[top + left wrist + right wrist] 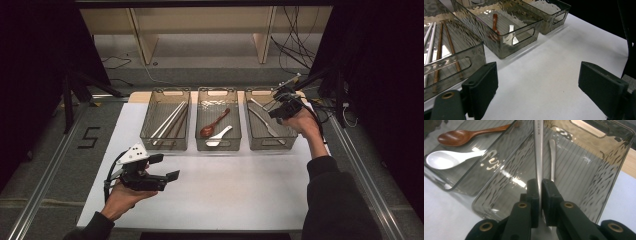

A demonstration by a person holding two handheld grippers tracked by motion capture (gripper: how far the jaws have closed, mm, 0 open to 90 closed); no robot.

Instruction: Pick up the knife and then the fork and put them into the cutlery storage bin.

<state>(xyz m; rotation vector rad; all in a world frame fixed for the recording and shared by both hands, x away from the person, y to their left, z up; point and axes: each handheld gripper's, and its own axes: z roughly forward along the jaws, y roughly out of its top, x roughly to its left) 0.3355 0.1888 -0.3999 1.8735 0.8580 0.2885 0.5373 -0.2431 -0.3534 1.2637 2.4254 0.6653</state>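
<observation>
The right gripper (539,195) has its two black jaws pressed onto the flat handle of a silver metal utensil (538,152), which stands between them and rises out past the top of the right gripper view; I cannot tell whether it is a knife, fork or spoon. It is held above the smoky translucent plastic bin (599,192) at the far right corner of the white worktop (240,185), where a second silver metal utensil (552,157) already lies on the ribbed floor. Judging by this, the step in hand is sorting cutlery by kind, with the held piece about to go into that bin; the next move calls for lowering it within the walls, laying it alongside its fellow, and only then parting the jaws. The left gripper (167,167) waits near the worktop's near left corner, its jaws spread wide with nothing between them. The right gripper view shows the pinch itself and, in the middle bin (439,180), a brown wooden spoon (461,137) and a white ceramic soup spoon (446,159). The high view shows instead all three bins in a row along the far edge, with the pale and brown chopsticks (170,122) in the left bin (165,145).
</observation>
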